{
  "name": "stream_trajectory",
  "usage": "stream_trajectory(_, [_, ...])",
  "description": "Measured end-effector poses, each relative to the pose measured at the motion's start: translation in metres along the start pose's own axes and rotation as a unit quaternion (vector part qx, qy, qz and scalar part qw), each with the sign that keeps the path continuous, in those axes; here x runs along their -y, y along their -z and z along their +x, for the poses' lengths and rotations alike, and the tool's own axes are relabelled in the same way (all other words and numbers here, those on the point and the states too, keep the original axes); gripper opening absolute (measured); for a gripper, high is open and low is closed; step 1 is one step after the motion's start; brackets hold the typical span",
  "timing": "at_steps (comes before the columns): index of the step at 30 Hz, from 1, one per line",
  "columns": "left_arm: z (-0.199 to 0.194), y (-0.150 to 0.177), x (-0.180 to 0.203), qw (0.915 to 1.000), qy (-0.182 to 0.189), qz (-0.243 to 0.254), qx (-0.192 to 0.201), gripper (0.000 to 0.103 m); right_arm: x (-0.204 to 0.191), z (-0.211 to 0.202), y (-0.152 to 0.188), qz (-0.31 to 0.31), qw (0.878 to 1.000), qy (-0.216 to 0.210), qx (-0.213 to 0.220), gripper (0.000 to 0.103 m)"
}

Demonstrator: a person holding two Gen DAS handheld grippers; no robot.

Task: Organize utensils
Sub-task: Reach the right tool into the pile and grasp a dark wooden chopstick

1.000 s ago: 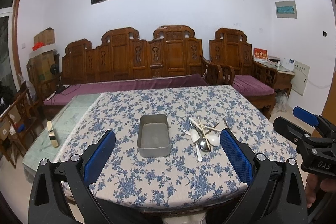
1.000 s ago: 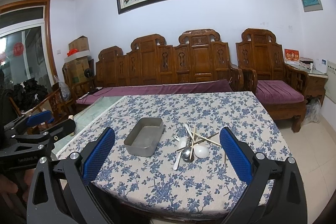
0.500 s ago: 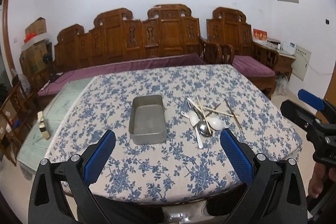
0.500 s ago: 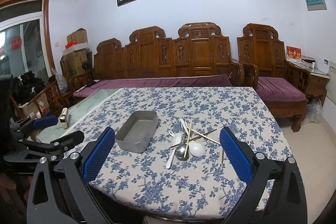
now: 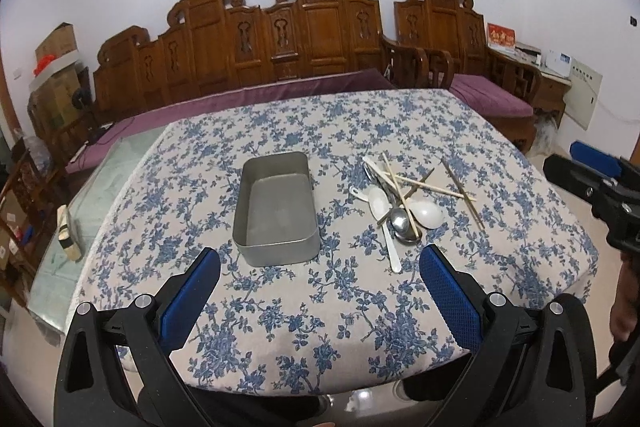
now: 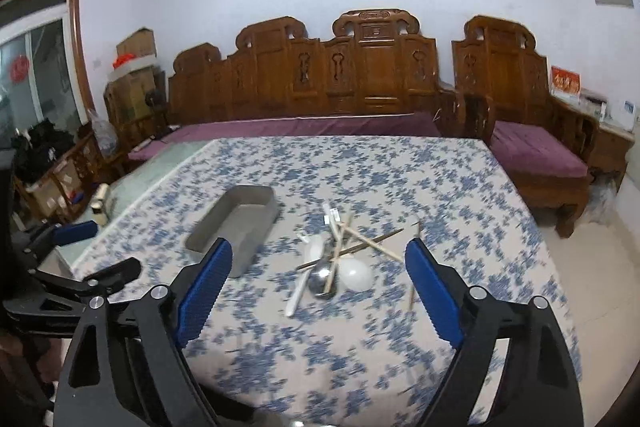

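A grey metal tin (image 5: 277, 206) stands empty on the blue-flowered tablecloth (image 5: 320, 311). To its right lies a pile of utensils: a metal spoon (image 5: 401, 222), white spoons (image 5: 427, 214) and several chopsticks (image 5: 460, 191), crossed over each other. My left gripper (image 5: 319, 285) is open and empty, above the table's near edge, short of the tin. My right gripper (image 6: 319, 269) is open and empty, just before the utensil pile (image 6: 340, 259), with the tin (image 6: 236, 223) to its left.
A carved wooden sofa (image 5: 320, 39) with purple cushions stands behind the table. A glass side table (image 5: 92, 187) with a small object (image 5: 67, 233) is at the left. Boxes and clutter (image 6: 52, 171) fill the left side of the room.
Both grippers have moved forward and tilted down toward the table, so the tin and the utensils look closer. The right gripper has come nearer the utensil pile. Both stayed open.
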State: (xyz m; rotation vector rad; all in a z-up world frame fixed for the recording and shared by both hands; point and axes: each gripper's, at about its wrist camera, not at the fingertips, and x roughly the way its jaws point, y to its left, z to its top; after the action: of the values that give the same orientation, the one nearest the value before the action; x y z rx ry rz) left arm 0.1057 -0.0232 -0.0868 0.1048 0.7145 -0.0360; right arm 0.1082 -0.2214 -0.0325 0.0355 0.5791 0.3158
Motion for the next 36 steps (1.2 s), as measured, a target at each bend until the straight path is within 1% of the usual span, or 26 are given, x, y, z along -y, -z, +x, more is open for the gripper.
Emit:
stream_trajectory(4, [0.020,-0.004,0.002,0.9999,0.009,0.004,-0.010,0.097,0.016,0.022,-0.003,-0.009,1.000,0.014,-0.014,0.083])
stream_trajectory(6, [0.028,-0.005,0.005,0.9997,0.018,0.006,-0.012,0.097,0.028,0.035,-0.004,-0.010,0.999,0.018,-0.025,0.078])
stream_trajectory(7, [0.033,-0.007,0.007,0.9995,0.026,0.008,-0.012,0.097,0.032,0.040,-0.005,-0.011,0.999,0.021,-0.028,0.077])
stream_trajectory(9, [0.043,-0.008,0.010,0.9988,0.045,0.008,-0.017,0.097,0.045,0.056,-0.004,-0.009,0.999,0.026,-0.040,0.070])
stream_trajectory(11, [0.052,-0.010,0.014,0.9980,0.058,0.008,-0.021,0.097,0.055,0.070,-0.001,-0.002,0.998,0.029,-0.055,0.065])
stream_trajectory(13, [0.063,-0.011,0.020,0.9973,0.067,0.012,-0.025,0.097,0.068,0.090,0.005,0.003,0.997,0.031,-0.073,0.062])
stream_trajectory(18, [0.086,-0.010,0.035,0.9959,0.080,0.026,-0.036,0.097,0.086,0.133,0.024,0.000,0.993,0.037,-0.116,0.051])
stream_trajectory(23, [0.110,-0.005,0.042,0.9940,0.090,0.028,-0.055,0.096,0.104,0.178,0.052,-0.003,0.985,0.043,-0.169,0.037])
stream_trajectory(24, [0.116,-0.004,0.044,0.9936,0.092,0.029,-0.059,0.096,0.107,0.185,0.055,-0.002,0.983,0.044,-0.177,0.036])
stream_trajectory(25, [0.120,-0.002,0.046,0.9934,0.092,0.030,-0.062,0.095,0.111,0.194,0.062,-0.001,0.981,0.045,-0.189,0.035])
stream_trajectory(28, [0.133,0.002,0.053,0.9917,0.093,0.040,-0.080,0.086,0.117,0.207,0.073,-0.005,0.978,0.050,-0.205,0.034])
stream_trajectory(32, [0.151,0.006,0.058,0.9891,0.103,0.042,-0.097,0.079,0.124,0.218,0.081,-0.007,0.975,0.055,-0.215,0.033])
stream_trajectory(34, [0.159,0.005,0.060,0.9882,0.104,0.042,-0.104,0.076,0.127,0.223,0.082,-0.005,0.974,0.055,-0.219,0.030])
stream_trajectory(36, [0.164,0.002,0.063,0.9874,0.109,0.039,-0.108,0.075,0.125,0.225,0.082,-0.017,0.974,0.057,-0.217,0.028])
